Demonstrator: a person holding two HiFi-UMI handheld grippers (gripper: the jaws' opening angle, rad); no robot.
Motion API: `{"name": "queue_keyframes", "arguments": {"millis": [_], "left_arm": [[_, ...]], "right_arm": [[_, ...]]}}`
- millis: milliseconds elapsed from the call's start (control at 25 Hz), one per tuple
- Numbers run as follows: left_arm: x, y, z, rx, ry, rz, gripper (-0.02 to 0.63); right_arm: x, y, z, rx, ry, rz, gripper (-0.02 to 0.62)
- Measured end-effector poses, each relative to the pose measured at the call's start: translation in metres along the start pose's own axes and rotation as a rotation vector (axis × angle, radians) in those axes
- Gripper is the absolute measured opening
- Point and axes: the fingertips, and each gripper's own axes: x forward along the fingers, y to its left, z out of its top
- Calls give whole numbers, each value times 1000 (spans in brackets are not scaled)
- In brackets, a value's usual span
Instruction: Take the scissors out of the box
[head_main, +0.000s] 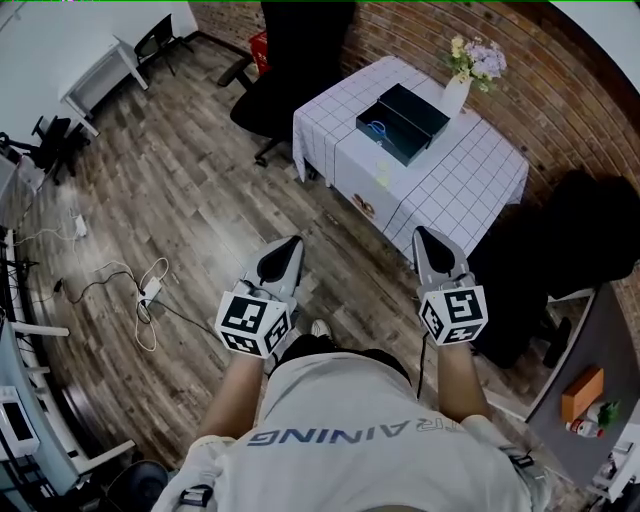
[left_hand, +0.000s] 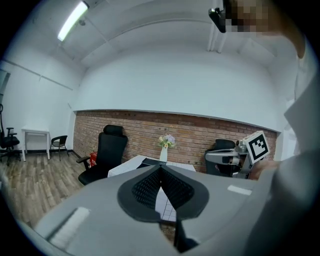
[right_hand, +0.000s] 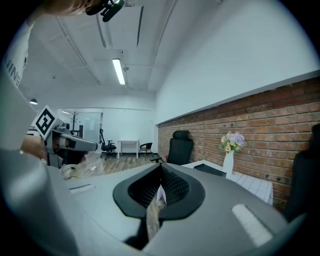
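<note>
A black open box (head_main: 403, 122) lies on a white checked tablecloth (head_main: 450, 175), well ahead of both grippers. Blue-handled scissors (head_main: 378, 128) show inside its near half. I hold both grippers out in front of my body, apart from the table. The left gripper (head_main: 290, 246) tapers to a point, shut and empty; its jaws meet (left_hand: 161, 170) in its own view. My right gripper (head_main: 424, 236) is shut too, with nothing between its jaws (right_hand: 161, 172). The box (right_hand: 210, 170) shows as a dark slab in the right gripper view and only as an edge (left_hand: 150, 161) in the left gripper view.
A white vase of flowers (head_main: 458, 90) stands behind the box. A black office chair (head_main: 290, 60) is at the table's far left, another black chair (head_main: 580, 250) to its right. Cables (head_main: 145, 295) lie on the wooden floor. A brick wall (head_main: 560, 90) backs the table.
</note>
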Motion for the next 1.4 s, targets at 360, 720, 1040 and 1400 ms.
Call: {"name": "queue_keyframes", "arguments": {"millis": [360,720,1040,1400], "left_arm": [[22,46,6,-48,-5,-53,5],[63,89,9,-67,13,7,4],[141,108,47,-15,7,39,4],[275,84,76,27,48,-29,5]], "right_arm": [[48,8,-2,12,57,-26,15],[116,-10,-1,30,81,26,15],[188,-75,23,58,31,45,15],[228,-198,24,111,43,-27,15]]}}
